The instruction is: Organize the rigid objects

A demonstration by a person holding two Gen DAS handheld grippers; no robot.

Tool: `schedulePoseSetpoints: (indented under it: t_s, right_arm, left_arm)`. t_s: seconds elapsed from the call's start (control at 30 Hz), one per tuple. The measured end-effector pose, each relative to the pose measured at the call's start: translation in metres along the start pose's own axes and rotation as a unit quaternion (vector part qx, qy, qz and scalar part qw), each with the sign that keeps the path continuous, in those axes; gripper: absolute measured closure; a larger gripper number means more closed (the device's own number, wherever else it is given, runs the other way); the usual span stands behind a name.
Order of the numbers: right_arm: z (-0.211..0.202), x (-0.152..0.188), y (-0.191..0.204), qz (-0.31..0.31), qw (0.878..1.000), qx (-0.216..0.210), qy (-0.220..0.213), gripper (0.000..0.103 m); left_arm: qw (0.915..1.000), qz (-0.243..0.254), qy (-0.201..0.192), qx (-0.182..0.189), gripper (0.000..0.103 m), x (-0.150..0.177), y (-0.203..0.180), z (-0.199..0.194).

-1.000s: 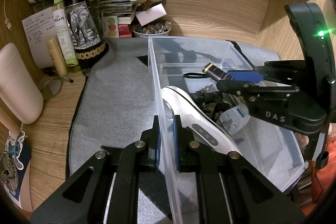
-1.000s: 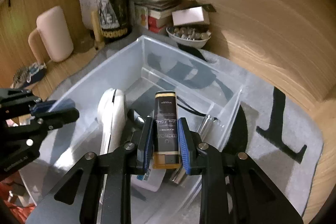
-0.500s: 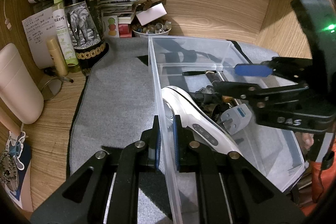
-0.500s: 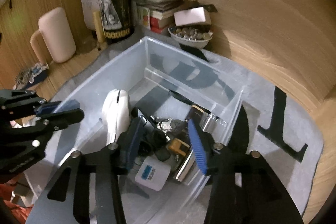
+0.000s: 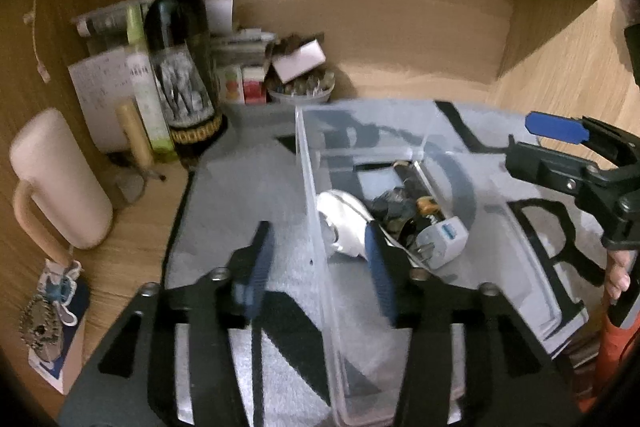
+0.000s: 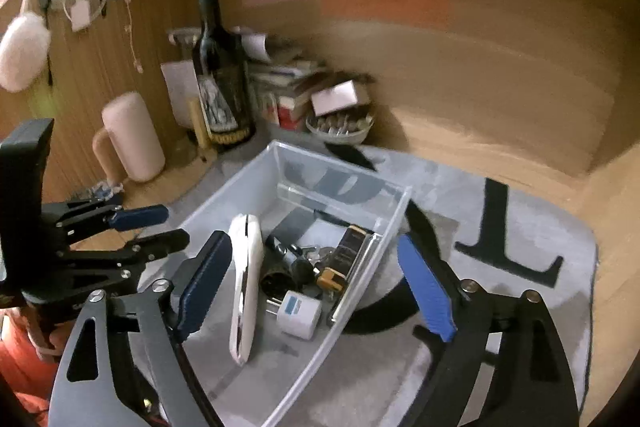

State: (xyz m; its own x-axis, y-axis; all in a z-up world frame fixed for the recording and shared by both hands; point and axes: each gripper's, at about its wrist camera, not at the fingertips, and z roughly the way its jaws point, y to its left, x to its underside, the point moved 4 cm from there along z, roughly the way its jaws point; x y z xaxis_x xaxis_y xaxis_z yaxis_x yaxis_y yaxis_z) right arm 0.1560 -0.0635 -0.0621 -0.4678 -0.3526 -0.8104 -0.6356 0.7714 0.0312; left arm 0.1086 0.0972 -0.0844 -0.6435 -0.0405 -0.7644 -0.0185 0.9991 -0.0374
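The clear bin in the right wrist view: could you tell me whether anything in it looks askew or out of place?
Nothing looks spilled or broken. The clear bin holds a loose jumble: the white handheld device lies on its edge along the left wall, and the white plug adapter lies on its side beside the dark box.

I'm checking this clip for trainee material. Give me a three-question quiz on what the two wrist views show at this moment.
1. True or false: the right gripper is clamped on an item.
2. Which lies in the clear plastic bin? A) the wine bottle B) the white plug adapter C) the pink mug
3. Fill in: the left gripper hangs with its fingers on either side of the bin's ____ wall.

Key: 1. False: its jaws are spread wide and hold nothing. 2. B; the bottle and mug stand on the desk beyond the bin. 3. Left; one finger is outside, the other over the contents.
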Motion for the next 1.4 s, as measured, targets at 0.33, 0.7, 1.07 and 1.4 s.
schedulePoseSetpoints:
  t_s: [0.33, 0.7, 1.07, 1.4]
  right_arm:
    - [-0.057, 0.008, 0.000, 0.011, 0.996, 0.037, -0.075, 0.000]
    - [-0.105, 0.026, 0.000, 0.024, 0.990, 0.071, -0.123, 0.000]
    - [-0.128, 0.036, 0.000, 0.023, 0.986, 0.085, -0.139, 0.000]
    - [-0.131, 0.038, -0.001, 0.027, 0.986, 0.086, -0.141, 0.000]
  left_arm:
    - [0.9959, 0.005, -0.089, 0.013, 0.010, -0.016, -0.028, -0.054]
    - [0.9860, 0.010, -0.164, 0.028, 0.002, -0.013, -0.060, -0.099]
    - [0.9822, 0.011, -0.183, 0.041, 0.001, -0.007, -0.074, -0.115]
    - [0.9821, 0.012, -0.183, 0.041, 0.001, -0.006, -0.076, -0.115]
